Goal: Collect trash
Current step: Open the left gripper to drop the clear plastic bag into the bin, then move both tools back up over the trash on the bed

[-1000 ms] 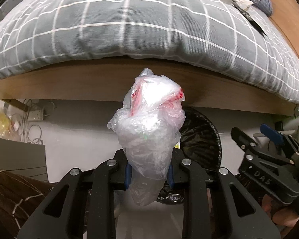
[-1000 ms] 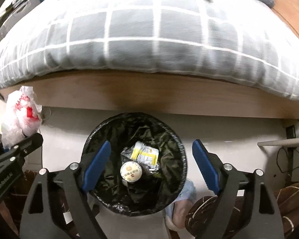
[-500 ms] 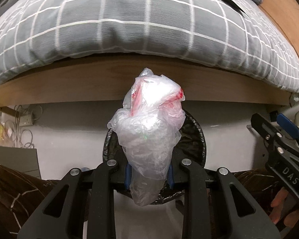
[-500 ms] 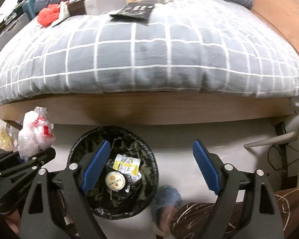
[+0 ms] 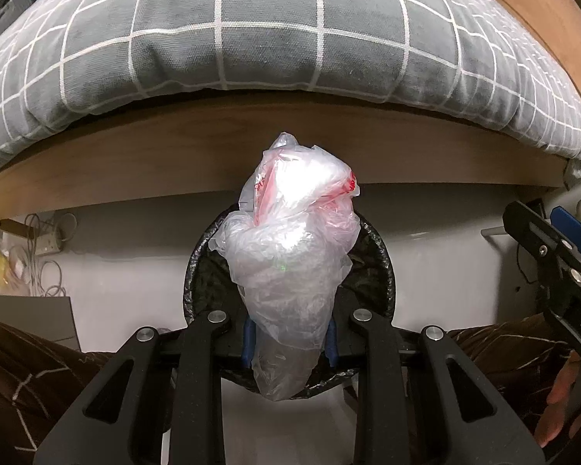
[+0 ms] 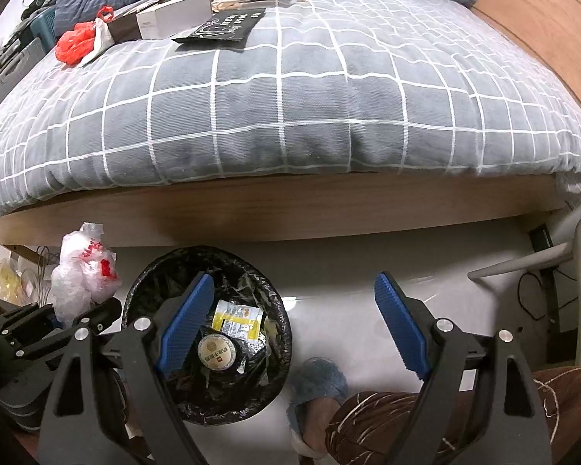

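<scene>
The left gripper (image 5: 288,345), clenched on the bag (image 5: 290,255), has shifted from beside the bin (image 5: 372,267) to directly over it. The right gripper (image 6: 290,325) gapes empty, now beside the bin.

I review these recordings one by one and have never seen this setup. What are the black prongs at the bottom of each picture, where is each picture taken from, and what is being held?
There is no robot here. A person holds a hand-operated gripper in each hand, and a fisheye camera on each one looks forward along its two fingers; those are the black prongs.

The left wrist view shows the left gripper shut on a crumpled clear plastic bag with red print, with a black-lined trash bin on the floor right behind it. The right gripper is open and holds nothing. Its view shows the bin already holding a yellow wrapper and a round lid.

Behind is a bed with a grey checked quilt, with a red bag, a white box and other items lying on it.
</scene>
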`<state>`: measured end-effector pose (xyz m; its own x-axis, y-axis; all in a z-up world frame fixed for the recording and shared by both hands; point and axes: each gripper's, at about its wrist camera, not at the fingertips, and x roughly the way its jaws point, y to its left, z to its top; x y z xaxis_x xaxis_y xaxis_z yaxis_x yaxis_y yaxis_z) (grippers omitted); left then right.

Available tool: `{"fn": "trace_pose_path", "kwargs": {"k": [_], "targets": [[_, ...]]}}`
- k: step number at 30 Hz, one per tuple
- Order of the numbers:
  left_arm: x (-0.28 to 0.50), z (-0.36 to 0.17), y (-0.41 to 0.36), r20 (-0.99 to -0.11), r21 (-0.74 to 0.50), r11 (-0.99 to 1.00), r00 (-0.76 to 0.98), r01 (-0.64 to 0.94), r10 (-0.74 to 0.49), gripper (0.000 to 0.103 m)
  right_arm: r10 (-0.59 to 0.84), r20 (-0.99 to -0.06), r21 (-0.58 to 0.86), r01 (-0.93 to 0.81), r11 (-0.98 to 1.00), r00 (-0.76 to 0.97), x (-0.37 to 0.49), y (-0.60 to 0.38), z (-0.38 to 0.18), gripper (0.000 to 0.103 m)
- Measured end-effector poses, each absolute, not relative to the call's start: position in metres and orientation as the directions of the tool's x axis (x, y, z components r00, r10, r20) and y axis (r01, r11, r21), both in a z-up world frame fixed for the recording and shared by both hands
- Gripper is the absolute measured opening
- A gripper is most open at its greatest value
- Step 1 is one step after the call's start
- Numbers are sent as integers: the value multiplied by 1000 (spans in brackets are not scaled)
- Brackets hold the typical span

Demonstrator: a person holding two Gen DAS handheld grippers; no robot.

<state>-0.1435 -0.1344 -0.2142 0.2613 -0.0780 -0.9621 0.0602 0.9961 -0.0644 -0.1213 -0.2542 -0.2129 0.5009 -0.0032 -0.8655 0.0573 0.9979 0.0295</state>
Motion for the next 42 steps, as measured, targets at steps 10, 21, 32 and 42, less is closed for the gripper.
{"fn": "trace_pose_path", "kwargs": {"k": [10,21,32,42], "targets": [[-143,-220,-123,-961,-67,996,263,57,-80,28,-4,-865,23,48,999,502,-119,-251,-216,82],[-146,-201,-119,-950,-53,997,305,57,-68,47,-5,-844,17,36,999,536,-117,-246,-202,82],[-148,-169,-108,-924,-54,998,376,45,-67,67,-12,-819,1,23,1000,574,-121,-240,-188,82],[-146,-135,-98,-895,-44,998,442,37,-56,71,-20,-786,-14,14,1000,618,-119,-231,-169,82]]}}
